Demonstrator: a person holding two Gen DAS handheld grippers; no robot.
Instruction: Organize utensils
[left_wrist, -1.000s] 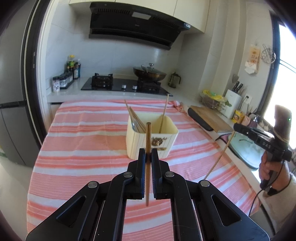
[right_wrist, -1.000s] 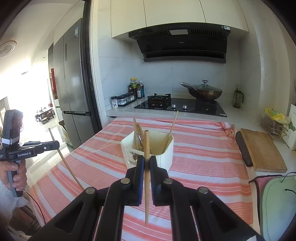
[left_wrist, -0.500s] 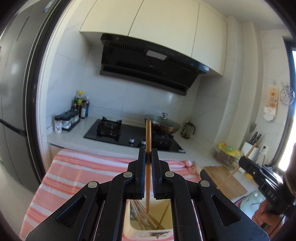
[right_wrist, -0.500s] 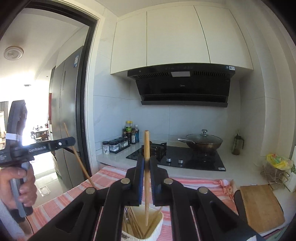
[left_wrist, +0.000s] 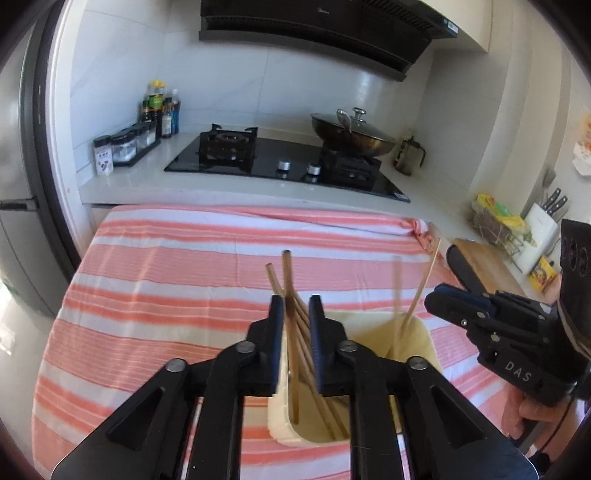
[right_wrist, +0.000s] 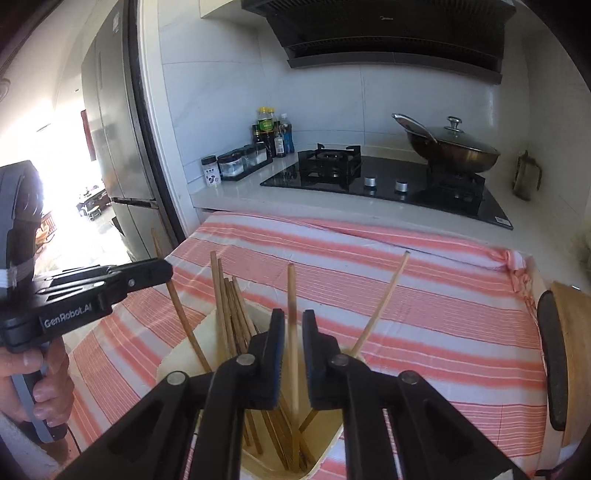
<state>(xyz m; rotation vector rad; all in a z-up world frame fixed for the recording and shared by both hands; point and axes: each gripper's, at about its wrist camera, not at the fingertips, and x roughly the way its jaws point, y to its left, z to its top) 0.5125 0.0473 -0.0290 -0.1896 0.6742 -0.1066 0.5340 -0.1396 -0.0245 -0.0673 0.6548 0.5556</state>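
A cream utensil holder (left_wrist: 430, 334) (right_wrist: 177, 354) stands on the striped cloth and holds several wooden chopsticks. My left gripper (left_wrist: 296, 306) is open right above it, and a chopstick (left_wrist: 290, 295) stands loose between its jaws with its tip down in the holder. My right gripper (right_wrist: 293, 323) is open too, with another chopstick (right_wrist: 291, 295) upright between its jaws and reaching into the holder. The right gripper shows in the left wrist view (left_wrist: 437, 295), and the left gripper in the right wrist view (right_wrist: 162, 269).
The table has a pink and white striped cloth (left_wrist: 184, 266). A counter behind it carries a gas hob (left_wrist: 284, 158), a lidded wok (left_wrist: 351, 136) and spice jars (left_wrist: 125, 147). A wooden cutting board (right_wrist: 574, 332) lies at the right. A fridge (right_wrist: 110, 147) stands left.
Both grippers tipped down over the holder and opened. The two chopsticks they were clamping now stand loose in the holder.
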